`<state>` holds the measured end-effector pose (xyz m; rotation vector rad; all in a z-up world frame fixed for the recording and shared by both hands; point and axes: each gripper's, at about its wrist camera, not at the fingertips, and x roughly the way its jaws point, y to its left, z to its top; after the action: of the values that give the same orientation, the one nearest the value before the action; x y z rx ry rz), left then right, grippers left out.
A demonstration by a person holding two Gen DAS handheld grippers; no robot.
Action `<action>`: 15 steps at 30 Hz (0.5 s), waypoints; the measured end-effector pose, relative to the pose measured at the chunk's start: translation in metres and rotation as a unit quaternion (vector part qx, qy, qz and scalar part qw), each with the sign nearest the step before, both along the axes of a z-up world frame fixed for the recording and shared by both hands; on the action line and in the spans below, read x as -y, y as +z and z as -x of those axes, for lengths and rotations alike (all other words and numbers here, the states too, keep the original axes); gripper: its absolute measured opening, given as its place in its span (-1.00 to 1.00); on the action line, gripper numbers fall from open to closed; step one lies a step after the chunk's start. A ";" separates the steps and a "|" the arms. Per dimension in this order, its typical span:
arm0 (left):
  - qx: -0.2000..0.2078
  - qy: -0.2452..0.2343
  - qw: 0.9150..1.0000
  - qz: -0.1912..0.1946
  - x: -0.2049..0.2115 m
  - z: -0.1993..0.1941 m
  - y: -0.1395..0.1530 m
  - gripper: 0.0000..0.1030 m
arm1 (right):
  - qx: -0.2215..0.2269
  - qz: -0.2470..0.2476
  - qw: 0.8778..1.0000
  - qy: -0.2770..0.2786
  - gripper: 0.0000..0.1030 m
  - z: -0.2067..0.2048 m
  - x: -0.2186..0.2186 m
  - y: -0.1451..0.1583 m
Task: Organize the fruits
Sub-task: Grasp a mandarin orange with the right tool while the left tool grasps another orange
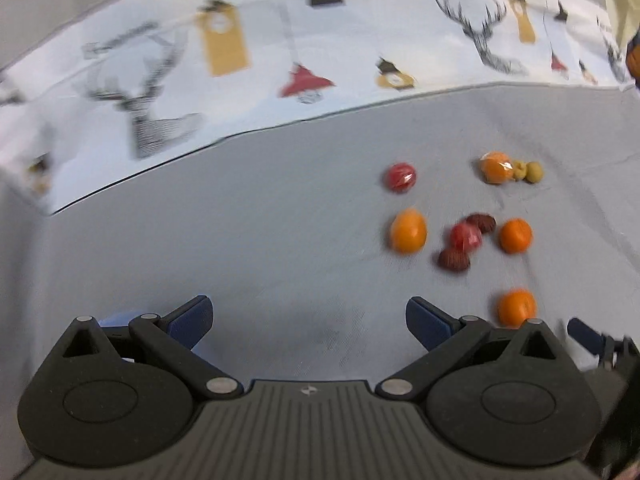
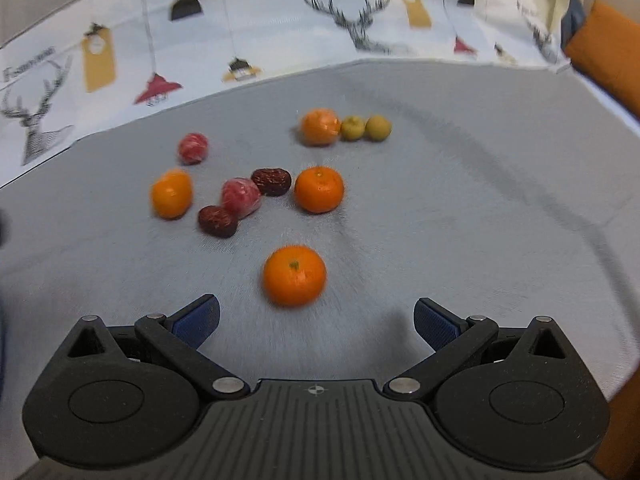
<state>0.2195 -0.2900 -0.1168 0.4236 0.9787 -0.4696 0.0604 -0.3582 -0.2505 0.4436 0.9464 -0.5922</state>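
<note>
Fruits lie scattered on a grey cloth [image 2: 440, 208]. The nearest tangerine [image 2: 294, 275] sits just ahead of my right gripper [image 2: 316, 320], which is open and empty. Beyond it lie another tangerine [image 2: 319, 189], an orange fruit [image 2: 171, 193], two dark red dates [image 2: 272, 181] [image 2: 217, 221], two wrapped red fruits [image 2: 241, 196] [image 2: 193, 147], a wrapped orange [image 2: 319, 126] and two green fruits [image 2: 365, 127]. My left gripper [image 1: 308, 320] is open and empty over bare cloth, left of the fruits; the near tangerine [image 1: 516, 307] is at its right.
A white cloth printed with deer heads and lamps [image 1: 224, 52] covers the surface behind the grey cloth. An orange cushion [image 2: 608, 52] is at the far right. A light blue object [image 1: 116, 318] shows behind my left gripper's left finger. The right gripper's finger [image 1: 584, 336] shows at the right edge.
</note>
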 end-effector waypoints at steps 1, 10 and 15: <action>-0.009 -0.008 1.000 -0.005 0.015 -0.012 -0.011 0.99 | -0.002 0.002 1.000 -0.005 0.99 -0.007 0.004 -0.008; -0.071 -0.061 0.996 0.001 0.081 -0.066 -0.077 1.00 | -0.006 0.043 0.999 -0.029 0.99 -0.016 0.008 -0.028; -0.068 -0.075 0.994 0.029 0.089 -0.067 -0.075 0.65 | -0.002 0.037 0.999 -0.023 0.71 -0.011 0.004 -0.020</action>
<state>0.2864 -0.3785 -0.1921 0.4190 1.0655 -0.6674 0.0718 -0.3624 -0.2706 0.3989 0.9177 -0.6678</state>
